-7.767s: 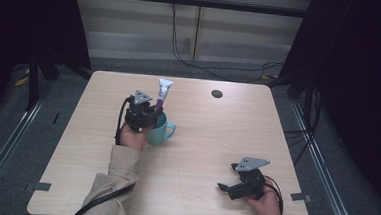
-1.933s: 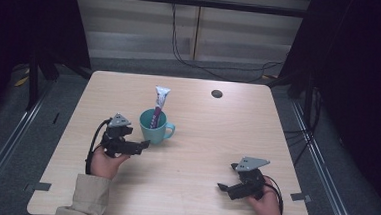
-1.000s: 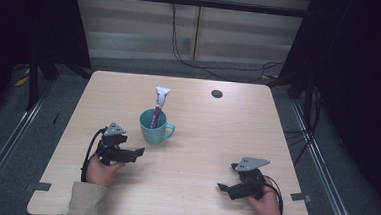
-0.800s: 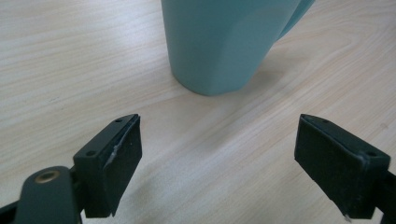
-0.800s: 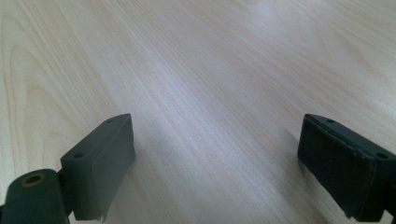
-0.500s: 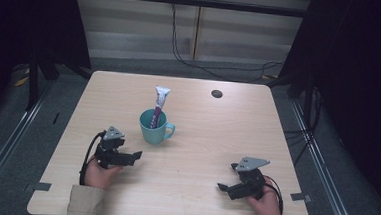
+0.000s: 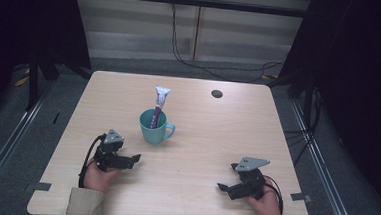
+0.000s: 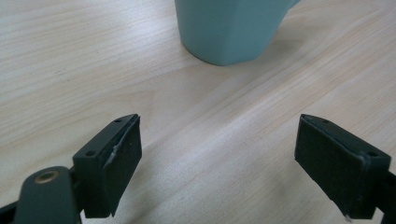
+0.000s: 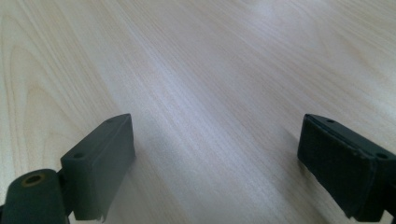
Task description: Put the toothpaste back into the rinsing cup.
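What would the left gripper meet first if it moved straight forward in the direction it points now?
Most likely the teal mug. In the left gripper view it stands ahead of the open left gripper, a little beyond the jaws, with bare table in between. The mug sits slightly right of centre, so a glancing touch is possible.

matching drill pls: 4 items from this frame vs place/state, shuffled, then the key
Items:
1. mug
2. tube
3. left gripper
4. round grommet

Place or state:
A. set into the table top near the far edge
B. stands upright inside the teal cup
C. open, resting on the near left of the table, holding nothing
D. teal, mid-table, handle towards the right side

Pairs: 1-D, 2-B, 3-C, 4-A
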Motion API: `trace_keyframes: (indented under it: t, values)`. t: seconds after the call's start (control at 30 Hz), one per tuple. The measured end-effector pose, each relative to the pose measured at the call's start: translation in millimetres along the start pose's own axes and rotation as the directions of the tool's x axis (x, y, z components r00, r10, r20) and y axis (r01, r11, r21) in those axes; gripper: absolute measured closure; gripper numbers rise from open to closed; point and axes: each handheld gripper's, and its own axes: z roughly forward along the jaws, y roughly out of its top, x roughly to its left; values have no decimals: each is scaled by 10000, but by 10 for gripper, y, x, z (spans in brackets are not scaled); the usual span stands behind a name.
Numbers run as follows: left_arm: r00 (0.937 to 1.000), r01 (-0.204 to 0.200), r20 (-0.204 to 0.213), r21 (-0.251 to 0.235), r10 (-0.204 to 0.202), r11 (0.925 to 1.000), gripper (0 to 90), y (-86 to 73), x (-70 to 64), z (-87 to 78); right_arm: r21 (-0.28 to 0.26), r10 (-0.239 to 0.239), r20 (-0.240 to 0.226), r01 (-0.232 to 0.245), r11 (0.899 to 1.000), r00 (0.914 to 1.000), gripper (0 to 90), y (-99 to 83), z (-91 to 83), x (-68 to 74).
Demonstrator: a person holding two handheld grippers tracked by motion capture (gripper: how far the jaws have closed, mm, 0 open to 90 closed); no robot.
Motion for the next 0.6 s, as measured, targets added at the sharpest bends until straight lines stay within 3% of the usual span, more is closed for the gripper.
trace_keyframes:
  t: [0.6]
  values:
    - [9999, -77, -109, 137, 78, 9999, 147, -105, -1, 23, 2, 2, -1, -2, 10000, 10000, 101, 0, 0, 0]
